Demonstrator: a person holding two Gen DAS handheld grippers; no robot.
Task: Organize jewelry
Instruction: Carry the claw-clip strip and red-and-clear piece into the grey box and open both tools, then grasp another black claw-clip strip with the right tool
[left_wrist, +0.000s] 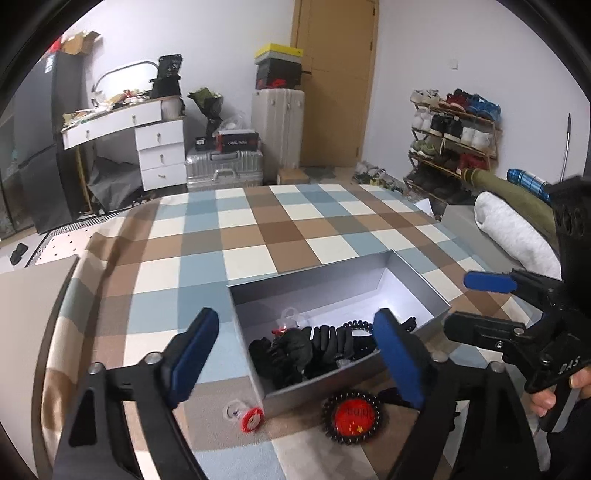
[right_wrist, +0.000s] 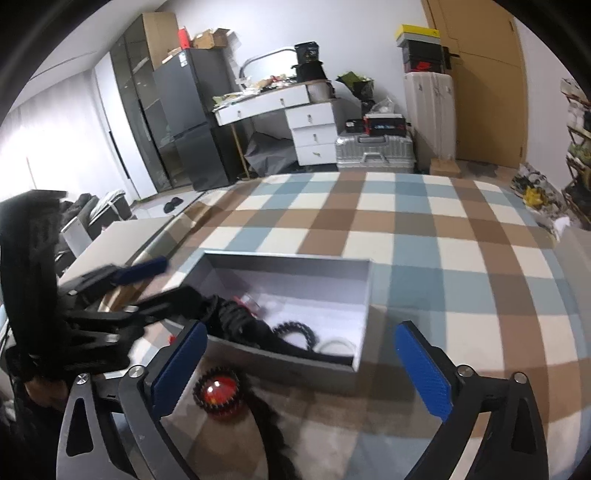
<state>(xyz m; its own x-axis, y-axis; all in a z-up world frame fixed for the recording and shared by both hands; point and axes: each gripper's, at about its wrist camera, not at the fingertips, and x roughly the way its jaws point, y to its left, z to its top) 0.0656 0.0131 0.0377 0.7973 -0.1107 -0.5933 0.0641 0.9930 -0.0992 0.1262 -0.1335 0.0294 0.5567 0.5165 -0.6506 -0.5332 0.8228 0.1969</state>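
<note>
The gray box (left_wrist: 332, 280) sits on the checked cloth (left_wrist: 258, 221). Black hair ties (left_wrist: 325, 343) lie inside its near end, likely soft and light. Just in front of the box lies the red badge (left_wrist: 352, 415), ringed with black beads; it looks hard, so pinch its edges. Left of it is a small red clip (left_wrist: 252, 419). The left gripper (left_wrist: 295, 362) and right gripper (right_wrist: 301, 369) both gape wide, holding nothing.

1. Black pile in grey box (left_wrist: 334, 295): near wall hides its lower part, items indistinguishable.
2. Red badge (right_wrist: 220, 394) blurred, part-hidden behind right gripper's left finger (right_wrist: 177, 369).
3. Badge lettering unreadable.
</note>
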